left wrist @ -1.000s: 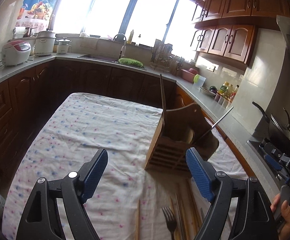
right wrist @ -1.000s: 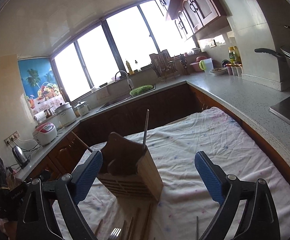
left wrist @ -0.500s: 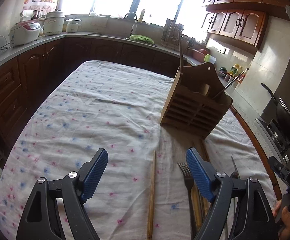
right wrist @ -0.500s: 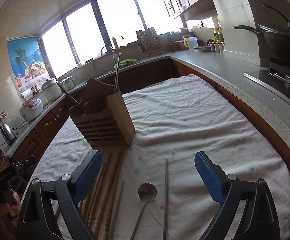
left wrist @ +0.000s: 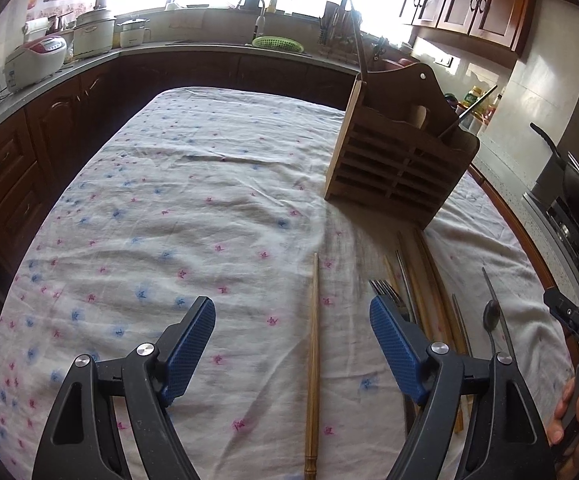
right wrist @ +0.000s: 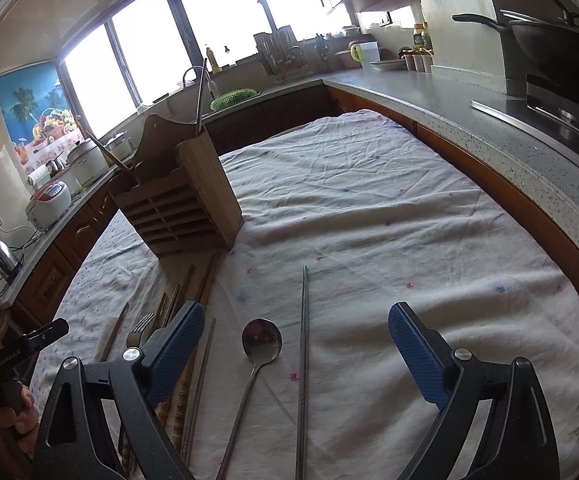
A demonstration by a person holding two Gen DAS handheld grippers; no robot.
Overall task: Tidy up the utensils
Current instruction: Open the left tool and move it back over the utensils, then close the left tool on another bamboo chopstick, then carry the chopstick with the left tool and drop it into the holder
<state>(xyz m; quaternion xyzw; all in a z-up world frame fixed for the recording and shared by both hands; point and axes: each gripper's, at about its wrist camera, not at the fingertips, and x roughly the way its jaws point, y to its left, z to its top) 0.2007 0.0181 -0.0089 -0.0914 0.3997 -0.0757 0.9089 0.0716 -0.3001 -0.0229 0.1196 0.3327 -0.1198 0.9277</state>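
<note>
One wooden chopstick (left wrist: pixel 312 364) being seen lying alone on cloth (left wrist: pixel 161 208), framed by left gripper (left wrist: pixel 291 348), jaws spread wide, nothing held. One fork (right wrist: pixel 139 330), bundle of perhaps five chopsticks (right wrist: pixel 199 288), partly hidden. One spoon (right wrist: pixel 260 342), one metal chopstick (right wrist: pixel 302 344) lying under right gripper (right wrist: pixel 295 346), likewise parted, empty. One wooden holder (right wrist: pixel 177 204) standing beyond, two utensils inside.

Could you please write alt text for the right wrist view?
The open right gripper hovers over a metal spoon and a metal chopstick lying on a floral tablecloth. A wooden utensil holder stands behind, with more chopsticks and a fork to its left.
</note>
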